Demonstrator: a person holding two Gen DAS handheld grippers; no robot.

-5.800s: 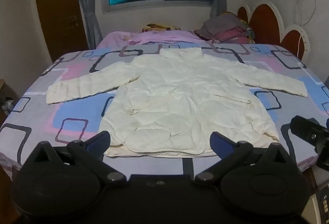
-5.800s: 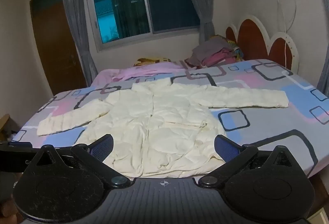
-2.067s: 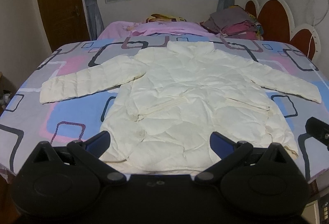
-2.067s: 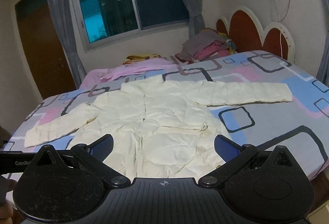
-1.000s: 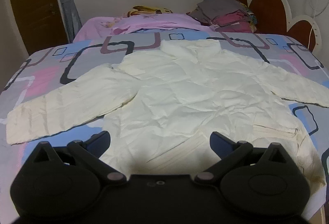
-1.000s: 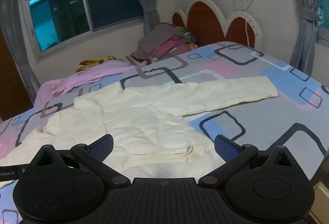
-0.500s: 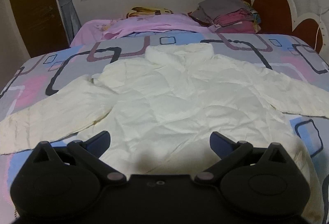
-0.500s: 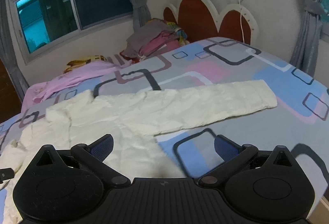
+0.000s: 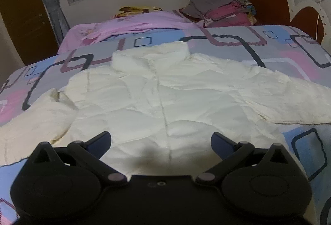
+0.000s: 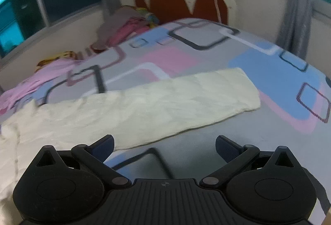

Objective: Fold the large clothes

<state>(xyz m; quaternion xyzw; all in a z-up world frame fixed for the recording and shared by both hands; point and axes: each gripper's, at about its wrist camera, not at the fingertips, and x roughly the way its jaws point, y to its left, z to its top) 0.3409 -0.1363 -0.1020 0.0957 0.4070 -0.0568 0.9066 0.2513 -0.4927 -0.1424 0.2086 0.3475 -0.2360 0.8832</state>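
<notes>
A cream puffy jacket (image 9: 165,97) lies flat on the bed, front up, collar (image 9: 151,55) toward the far side and both sleeves spread out. My left gripper (image 9: 161,140) hovers open over the jacket's chest, with nothing between its fingers. In the right wrist view the jacket's right sleeve (image 10: 165,103) stretches across the sheet to its cuff (image 10: 246,88). My right gripper (image 10: 164,145) is open just in front of that sleeve, above bare sheet.
The bed has a grey sheet (image 10: 248,55) with pink and blue squares. A pink blanket (image 9: 132,24) and a pile of folded clothes (image 9: 223,6) lie at the far edge by the window. A red scalloped headboard (image 10: 186,1) stands on the right.
Both grippers have moved forward over the bed. The left one now looks closer at the chest and collar; the right one has swung right toward the sleeve. Both stay open.
</notes>
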